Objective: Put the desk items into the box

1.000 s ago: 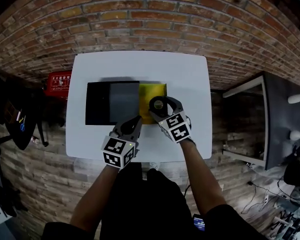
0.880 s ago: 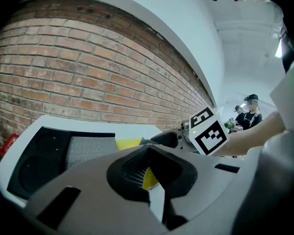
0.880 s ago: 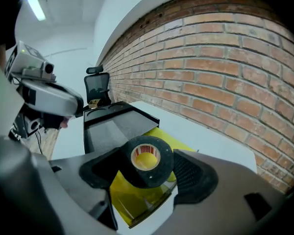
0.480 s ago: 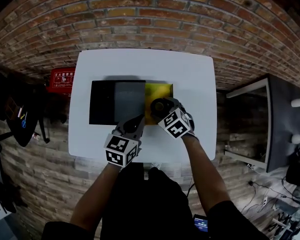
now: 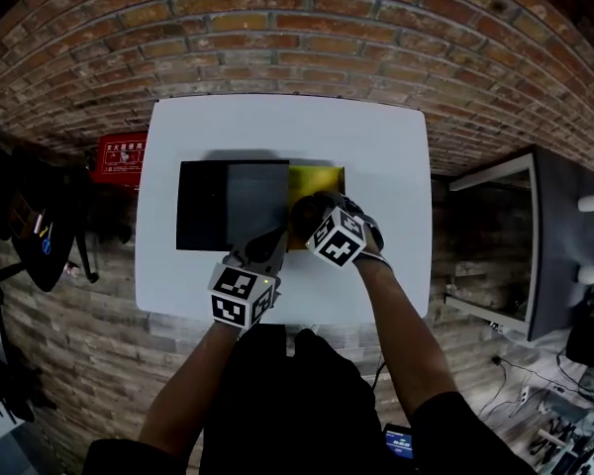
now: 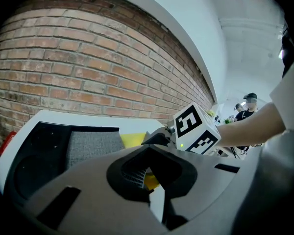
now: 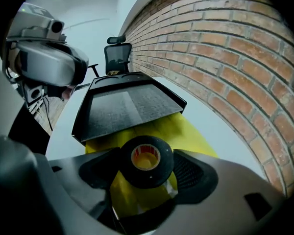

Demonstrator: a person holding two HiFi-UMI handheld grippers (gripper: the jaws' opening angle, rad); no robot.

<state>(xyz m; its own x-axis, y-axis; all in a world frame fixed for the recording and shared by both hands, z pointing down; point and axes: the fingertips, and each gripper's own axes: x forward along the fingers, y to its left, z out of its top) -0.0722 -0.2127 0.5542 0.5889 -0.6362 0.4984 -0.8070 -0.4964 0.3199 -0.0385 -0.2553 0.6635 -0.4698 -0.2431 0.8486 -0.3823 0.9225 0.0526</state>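
Observation:
A black open box with a grey liner lies on the white table. A flat yellow item sits against its right side. My right gripper is shut on a black roll of tape, held just above the yellow item near the box. Close to the box's near right corner, my left gripper has its jaws together with nothing in them. In the left gripper view, that gripper faces the box and the yellow item.
The table stands on a brick floor. A red board lies off the table's left edge and a dark cabinet stands to the right. An office chair is beyond the table's far end.
My right gripper has carried the tape roll slightly left, nearer the box's right edge. The left gripper has hardly moved.

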